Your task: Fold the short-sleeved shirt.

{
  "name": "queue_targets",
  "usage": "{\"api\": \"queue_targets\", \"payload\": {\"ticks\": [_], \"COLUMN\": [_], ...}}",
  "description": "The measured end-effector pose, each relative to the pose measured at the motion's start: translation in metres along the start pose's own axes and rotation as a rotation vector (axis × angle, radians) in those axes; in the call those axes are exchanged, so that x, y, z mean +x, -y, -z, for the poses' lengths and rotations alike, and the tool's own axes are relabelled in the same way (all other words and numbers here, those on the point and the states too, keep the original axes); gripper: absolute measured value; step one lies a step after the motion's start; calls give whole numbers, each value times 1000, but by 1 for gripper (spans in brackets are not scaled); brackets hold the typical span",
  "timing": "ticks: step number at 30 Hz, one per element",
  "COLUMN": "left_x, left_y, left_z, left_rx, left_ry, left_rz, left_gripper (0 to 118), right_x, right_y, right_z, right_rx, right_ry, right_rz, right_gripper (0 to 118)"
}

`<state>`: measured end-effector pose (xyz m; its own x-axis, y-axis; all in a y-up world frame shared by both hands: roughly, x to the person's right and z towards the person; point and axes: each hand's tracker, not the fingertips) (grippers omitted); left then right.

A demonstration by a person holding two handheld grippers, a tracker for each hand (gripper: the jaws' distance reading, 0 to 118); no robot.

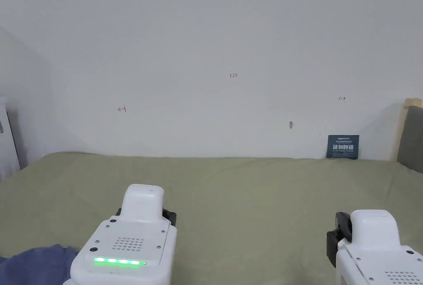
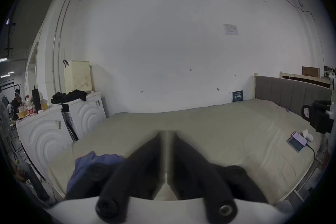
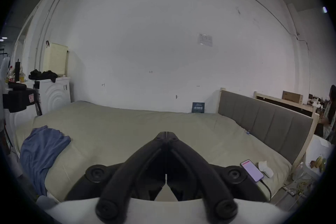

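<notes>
**Shirt lies off to our left, both tongs empty**

Starting at the left, the blue short-sleeved shirt (image 3: 42,149) sits crumpled at the left near corner of the bed (image 1: 248,191), spilling toward the edge. In the right gripper view its bunched length runs roughly from the near edge away toward the wall, though the heap is too rumpled for us to pick out sleeves or collar.

Next comes our left gripper (image 2: 166,138), held above the sheet just right of the shirt, jaws drawn together with only a thin slit between them and nothing held. It is clearly the nearer one.

Further right, our right gripper (image 3: 166,134) hangs over bare sheet well apart from the shirt, its jaws meeting at the tips, also empty.

We judge the coming move a leftward reach, led by the left hand, to drag the shirt toward mid-bed.
</notes>
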<state>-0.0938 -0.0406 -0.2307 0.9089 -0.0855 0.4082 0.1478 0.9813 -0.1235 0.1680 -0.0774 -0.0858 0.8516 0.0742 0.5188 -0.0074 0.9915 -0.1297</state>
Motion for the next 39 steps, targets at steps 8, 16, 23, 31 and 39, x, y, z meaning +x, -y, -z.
{"api": "queue_targets", "payload": {"ticks": [8,16,23,31,39], "left_x": [0,-17,-78,-163,-225], "left_y": [2,6,14,33,49], "left_z": [0,9,3,-24,-65], "left_rx": [-26,-50,-75,-126,-153], "left_ry": [1,-14,-151,-360,-529], "left_rz": [-34,-48,-55,-101,-148], "left_gripper": [0,0,0,0,0], "right_x": [0,-11,-48,-132,-211], "right_y": [-4,-6,-5,-8,-11], "right_z": [-1,5,22,32,34], "right_rx": [3,-13,-25,-17,-28], "right_ry": [5,-18,-118,-331,-530], "right_rz": [-6,-22,-1,-1,2], "right_gripper": [1,1,1,1,1]}}
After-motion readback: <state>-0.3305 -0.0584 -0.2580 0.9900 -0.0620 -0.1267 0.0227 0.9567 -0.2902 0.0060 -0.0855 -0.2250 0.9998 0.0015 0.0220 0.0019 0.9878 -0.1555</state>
